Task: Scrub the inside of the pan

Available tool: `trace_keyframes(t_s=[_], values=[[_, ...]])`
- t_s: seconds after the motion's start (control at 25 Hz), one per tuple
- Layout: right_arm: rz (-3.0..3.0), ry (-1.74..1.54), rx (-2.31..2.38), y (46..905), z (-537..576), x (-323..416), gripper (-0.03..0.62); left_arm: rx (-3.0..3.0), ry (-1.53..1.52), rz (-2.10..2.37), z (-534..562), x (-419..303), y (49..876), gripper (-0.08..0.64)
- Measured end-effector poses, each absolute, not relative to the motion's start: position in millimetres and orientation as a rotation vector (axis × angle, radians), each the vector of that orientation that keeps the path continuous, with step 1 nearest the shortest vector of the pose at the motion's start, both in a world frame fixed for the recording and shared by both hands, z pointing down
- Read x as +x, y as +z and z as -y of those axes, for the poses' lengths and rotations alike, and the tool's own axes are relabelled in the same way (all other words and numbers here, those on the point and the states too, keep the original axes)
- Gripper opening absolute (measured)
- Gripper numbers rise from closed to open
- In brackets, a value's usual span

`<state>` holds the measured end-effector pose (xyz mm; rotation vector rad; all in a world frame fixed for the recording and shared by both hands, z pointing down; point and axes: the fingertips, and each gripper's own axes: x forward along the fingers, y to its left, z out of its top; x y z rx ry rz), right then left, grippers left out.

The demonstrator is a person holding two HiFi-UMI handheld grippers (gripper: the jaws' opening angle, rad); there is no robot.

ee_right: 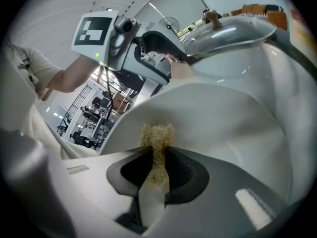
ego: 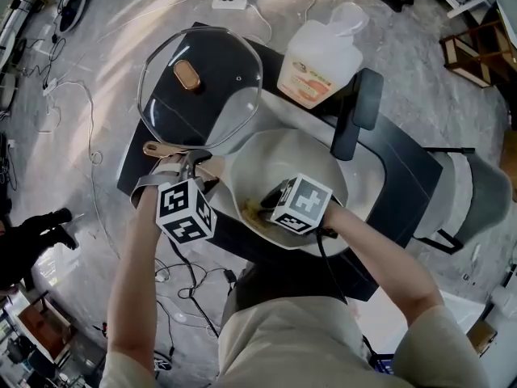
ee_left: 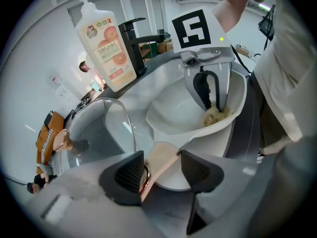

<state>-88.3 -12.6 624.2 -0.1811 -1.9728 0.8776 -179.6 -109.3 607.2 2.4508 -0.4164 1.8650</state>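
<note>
One white pan (ego: pixel 300 158) sits in the sink (ego: pixel 370 166), right gripper (ee_right: pixel 157 168) fingers pinched shut on the single scrubber (ee_right: pixel 157 133) against its near inside, left gripper (ee_left: pixel 159 175) fingers clamped on the handle (ee_left: pixel 166 155), so I'd brace hard and scrub overlapping circles; one glass lid (ego: pixel 199 83) left, one soap bottle (ego: pixel 319 59) far.
</note>
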Motion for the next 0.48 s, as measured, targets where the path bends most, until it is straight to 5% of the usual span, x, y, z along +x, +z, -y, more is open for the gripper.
trace_keyframes(t_s=[0.48], values=[[2.095,0.547,0.288,677.2,103.1,-100.5,0.077,2.447,1.86,0.399,109.0,-175.8,611.0,0.252]])
